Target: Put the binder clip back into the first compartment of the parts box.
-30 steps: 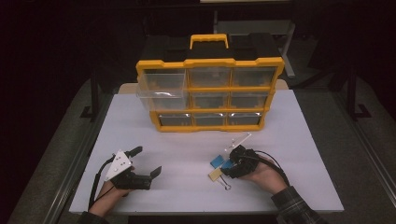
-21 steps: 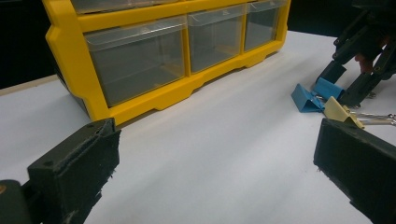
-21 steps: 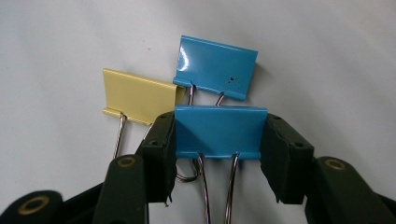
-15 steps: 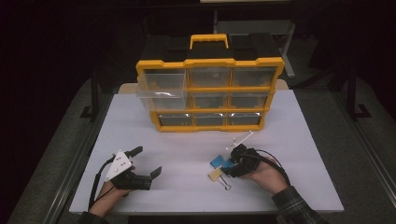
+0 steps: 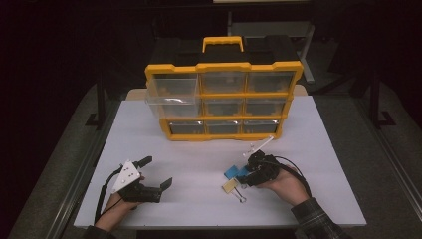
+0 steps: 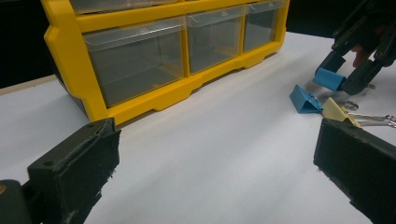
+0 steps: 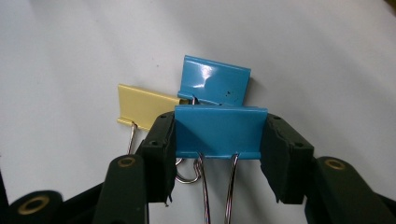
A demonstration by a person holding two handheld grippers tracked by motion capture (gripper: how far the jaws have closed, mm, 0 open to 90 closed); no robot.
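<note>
Now the right gripper (image 7: 217,154) pinched a blue clip (image 7: 219,131) on the tabletop (image 5: 199,164), not yet lifted; the left gripper (image 5: 158,174) gaped, holding nothing.

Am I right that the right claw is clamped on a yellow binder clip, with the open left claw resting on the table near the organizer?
Not quite: the right claw is clamped on a blue clip, as the right gripper view shows; the yellow clip lies loose beside it. The rest holds: the left claw is open on the table, near the organizer.
</note>
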